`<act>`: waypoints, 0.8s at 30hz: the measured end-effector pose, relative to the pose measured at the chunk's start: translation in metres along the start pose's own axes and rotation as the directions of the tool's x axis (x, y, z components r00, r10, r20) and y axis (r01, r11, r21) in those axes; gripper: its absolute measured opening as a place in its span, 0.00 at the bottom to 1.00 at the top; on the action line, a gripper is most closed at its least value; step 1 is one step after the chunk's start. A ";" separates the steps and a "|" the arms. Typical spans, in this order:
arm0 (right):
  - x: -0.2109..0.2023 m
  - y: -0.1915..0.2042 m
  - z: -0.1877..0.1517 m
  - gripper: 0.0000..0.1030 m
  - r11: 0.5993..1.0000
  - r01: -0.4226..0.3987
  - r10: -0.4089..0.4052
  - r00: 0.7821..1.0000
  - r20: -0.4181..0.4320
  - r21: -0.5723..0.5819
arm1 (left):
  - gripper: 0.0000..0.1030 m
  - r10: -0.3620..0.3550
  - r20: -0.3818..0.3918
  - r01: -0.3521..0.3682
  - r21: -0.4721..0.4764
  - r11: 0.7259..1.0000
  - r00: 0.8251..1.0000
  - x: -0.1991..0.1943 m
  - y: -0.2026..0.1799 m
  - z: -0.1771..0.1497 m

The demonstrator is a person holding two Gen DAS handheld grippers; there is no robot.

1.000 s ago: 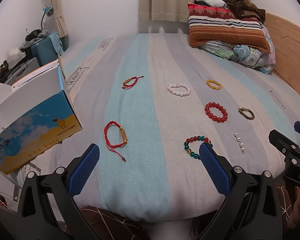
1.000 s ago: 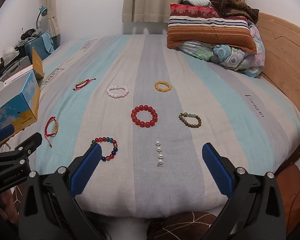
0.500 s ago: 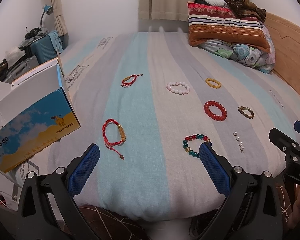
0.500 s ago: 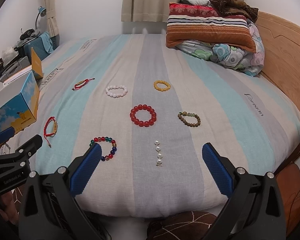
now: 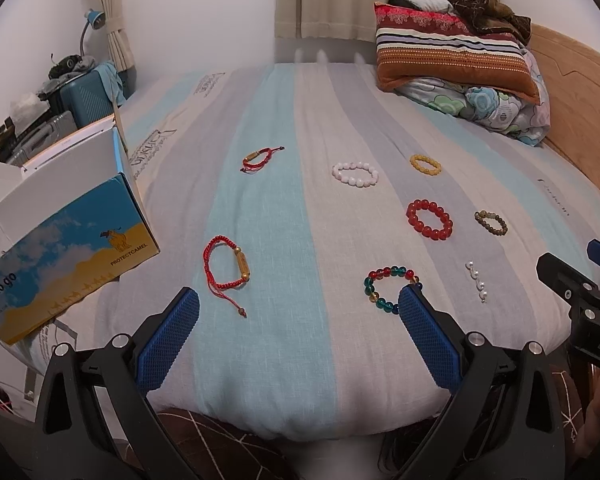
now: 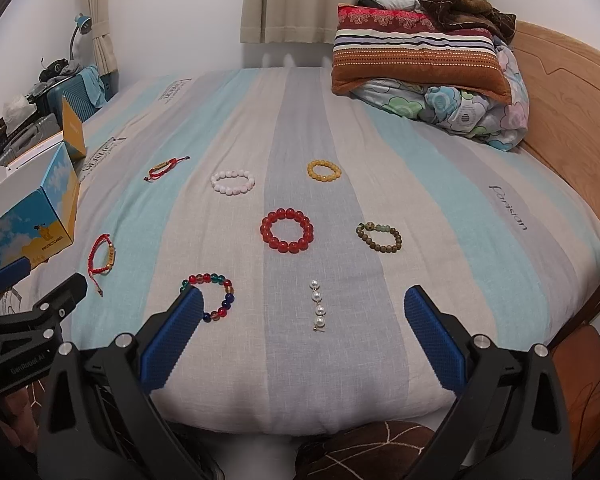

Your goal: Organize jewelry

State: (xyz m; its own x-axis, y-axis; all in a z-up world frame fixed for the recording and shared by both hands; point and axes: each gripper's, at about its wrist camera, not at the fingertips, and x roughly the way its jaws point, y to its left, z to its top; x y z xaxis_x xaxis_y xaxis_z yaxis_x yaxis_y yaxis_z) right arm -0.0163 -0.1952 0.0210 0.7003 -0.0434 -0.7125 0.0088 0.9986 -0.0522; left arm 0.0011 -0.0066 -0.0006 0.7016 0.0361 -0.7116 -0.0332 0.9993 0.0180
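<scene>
Both grippers — left (image 5: 298, 326), right (image 6: 304, 326) — spread wide, holding nothing, hovering off bed (image 6: 480, 208) near edge. Eight bracelets (image 6: 287, 231) scattered mid-bed; box (image 5: 64, 248) at left edge.

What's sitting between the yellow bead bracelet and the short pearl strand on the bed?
The red bead bracelet lies between the yellow bead bracelet and the pearl strand, touching neither; the right wrist view shows it best.

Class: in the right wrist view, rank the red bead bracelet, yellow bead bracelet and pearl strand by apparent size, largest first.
1. Red bead bracelet.
2 and 3. Unsure: pearl strand looks longer but lies nearer the camera; yellow bead bracelet is farther.
</scene>
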 end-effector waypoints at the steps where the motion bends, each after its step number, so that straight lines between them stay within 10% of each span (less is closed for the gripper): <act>1: 0.000 0.000 0.000 0.93 1.000 -0.003 0.003 1.000 0.000 0.001 | 0.95 0.000 0.000 0.000 -0.001 1.000 1.000 0.000 0.000 0.000; 24: 0.000 0.000 0.000 0.93 1.000 0.001 -0.001 1.000 0.003 -0.001 | 0.95 -0.002 0.000 0.002 -0.009 1.000 1.000 0.000 -0.001 -0.002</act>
State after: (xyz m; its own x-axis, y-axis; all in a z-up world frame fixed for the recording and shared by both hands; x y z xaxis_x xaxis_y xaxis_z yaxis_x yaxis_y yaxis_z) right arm -0.0164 -0.1948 0.0210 0.7022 -0.0440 -0.7107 0.0084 0.9985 -0.0535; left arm 0.0000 -0.0080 -0.0023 0.7017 0.0338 -0.7117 -0.0376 0.9992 0.0104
